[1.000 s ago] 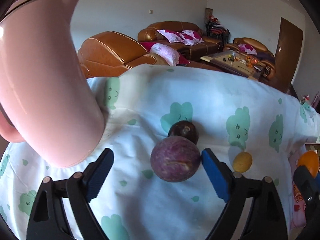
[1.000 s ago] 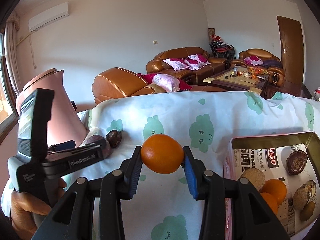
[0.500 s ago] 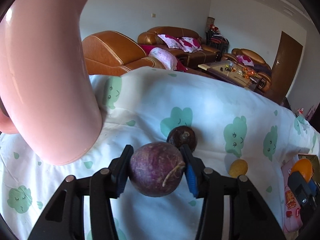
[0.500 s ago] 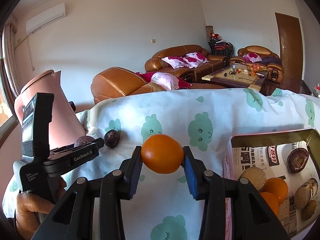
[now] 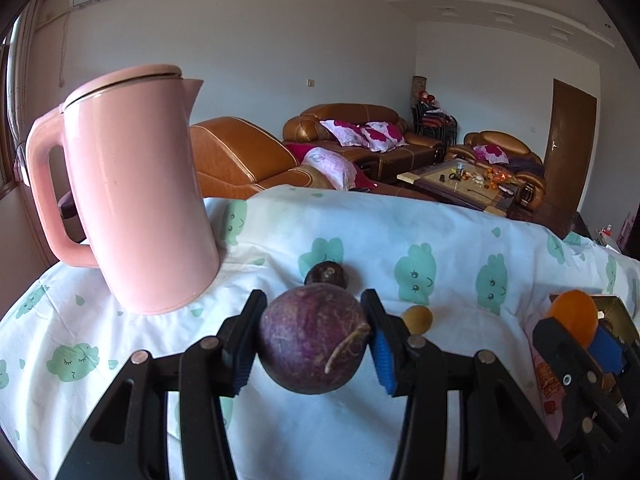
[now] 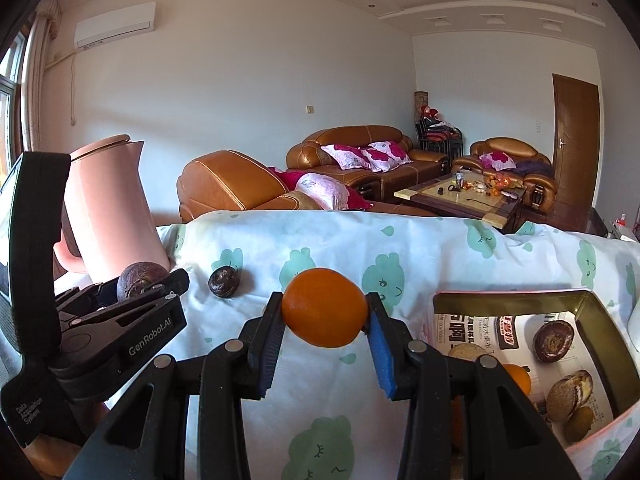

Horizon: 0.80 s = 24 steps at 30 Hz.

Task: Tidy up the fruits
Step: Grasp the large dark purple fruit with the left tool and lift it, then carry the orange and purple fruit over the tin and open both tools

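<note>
Left wrist view: the left gripper (image 5: 314, 338) pinches a purple fruit (image 5: 312, 338) between its blue pads, both pads pressed to the fruit's sides, and the fruit is held above the tablecloth (image 5: 440, 240). Just beyond the fruit a dark fruit (image 5: 326, 274) lies on the cloth, and a small yellow fruit (image 5: 417, 319) lies a little right of the gripper's right finger. Forward and to the left stands a pink kettle (image 5: 136, 208), upright with its lid shut. Far to the right the right gripper (image 5: 580, 334) shows at the edge, holding an orange (image 5: 572, 314).

In the right wrist view, the right gripper (image 6: 325, 324) clamps the orange (image 6: 324, 307) between its pads, clear of the cloth. Right of this gripper an open box (image 6: 600, 320) lined with printed paper holds several fruits, brown, dark and orange ones. To its left is the left gripper (image 6: 140, 284) with the purple fruit (image 6: 138, 276) in it. Further ahead, the dark fruit (image 6: 224, 281) rests on the cloth, with the kettle (image 6: 108, 208) behind the left gripper. Beyond the table's far edge stand brown sofas (image 6: 348, 160).
</note>
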Available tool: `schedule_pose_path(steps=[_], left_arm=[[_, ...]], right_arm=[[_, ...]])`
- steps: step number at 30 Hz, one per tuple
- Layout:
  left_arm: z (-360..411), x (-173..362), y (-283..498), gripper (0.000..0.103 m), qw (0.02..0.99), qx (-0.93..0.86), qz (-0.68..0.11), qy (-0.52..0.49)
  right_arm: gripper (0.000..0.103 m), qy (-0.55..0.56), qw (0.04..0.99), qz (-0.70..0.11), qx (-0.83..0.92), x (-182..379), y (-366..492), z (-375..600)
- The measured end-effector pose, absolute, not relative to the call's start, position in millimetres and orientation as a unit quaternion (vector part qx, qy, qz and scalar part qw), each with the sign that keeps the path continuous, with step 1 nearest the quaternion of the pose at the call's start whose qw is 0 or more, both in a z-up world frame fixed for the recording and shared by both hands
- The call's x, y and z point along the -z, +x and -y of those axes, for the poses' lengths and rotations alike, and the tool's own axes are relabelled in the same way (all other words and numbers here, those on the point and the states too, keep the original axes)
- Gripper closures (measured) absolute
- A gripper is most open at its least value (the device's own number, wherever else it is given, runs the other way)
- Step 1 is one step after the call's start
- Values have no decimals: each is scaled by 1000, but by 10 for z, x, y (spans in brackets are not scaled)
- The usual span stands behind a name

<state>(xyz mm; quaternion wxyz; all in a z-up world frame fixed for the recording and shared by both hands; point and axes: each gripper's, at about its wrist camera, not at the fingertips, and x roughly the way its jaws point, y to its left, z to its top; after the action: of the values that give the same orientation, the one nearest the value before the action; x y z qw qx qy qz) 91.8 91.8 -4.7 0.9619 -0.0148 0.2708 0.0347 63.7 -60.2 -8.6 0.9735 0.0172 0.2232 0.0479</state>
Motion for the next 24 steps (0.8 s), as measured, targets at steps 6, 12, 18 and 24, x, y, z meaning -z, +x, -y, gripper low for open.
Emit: schedule_pose_path(steps=[6, 12, 18, 24], left_arm=[[-686, -27, 705, 53, 967, -9, -256, -5], [-320, -124, 489, 53, 971, 21, -238, 11], [221, -208, 336, 53, 971, 69, -226, 32], [745, -166, 343, 53, 962, 122, -241, 45]], right_arm=[[61, 11, 975, -217, -44, 41, 360, 789], [61, 12, 978, -207, -24, -18, 162, 1164], [61, 18, 979, -202, 18, -62, 73, 1702], [61, 58, 966, -249, 42, 46, 244, 2247]])
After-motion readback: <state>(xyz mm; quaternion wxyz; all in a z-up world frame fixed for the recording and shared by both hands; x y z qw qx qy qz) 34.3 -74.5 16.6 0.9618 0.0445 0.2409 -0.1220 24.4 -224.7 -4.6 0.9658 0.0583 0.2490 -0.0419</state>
